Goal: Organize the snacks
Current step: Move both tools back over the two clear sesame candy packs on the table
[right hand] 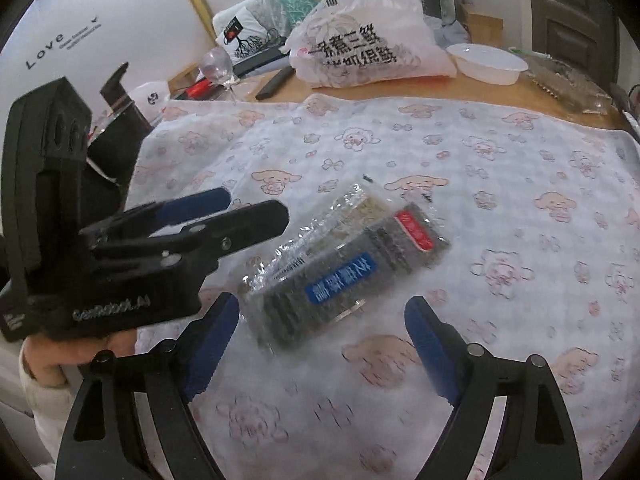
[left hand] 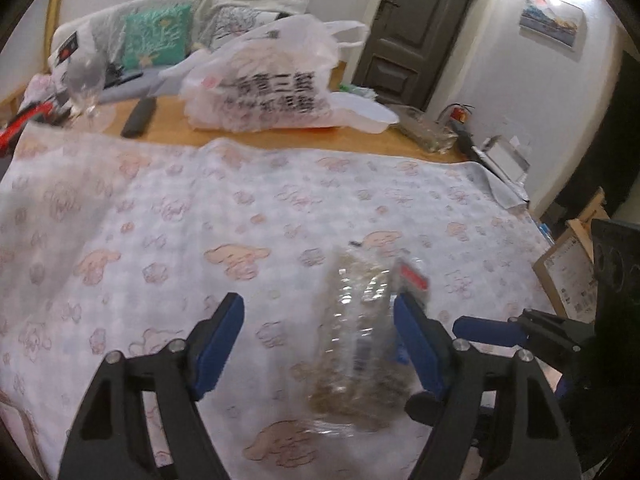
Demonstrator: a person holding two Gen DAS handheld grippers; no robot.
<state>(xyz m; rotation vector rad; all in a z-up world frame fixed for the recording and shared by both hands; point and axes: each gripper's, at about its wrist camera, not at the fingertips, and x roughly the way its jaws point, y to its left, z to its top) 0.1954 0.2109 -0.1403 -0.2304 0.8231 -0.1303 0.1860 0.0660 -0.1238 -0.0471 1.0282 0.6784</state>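
A clear snack packet with a blue label and a red tag lies flat on the cartoon-print cloth. In the left wrist view the packet lies between my left gripper's open jaws, close to the right finger. My right gripper is open just in front of the packet's near end and holds nothing. The left gripper shows at the left of the right wrist view, by the packet's left side. A white printed plastic bag sits at the far side of the table.
Behind the cloth on the wooden table are a wine glass, a black remote, a white plastic bowl and a clear tray. Cardboard boxes stand past the table's right edge.
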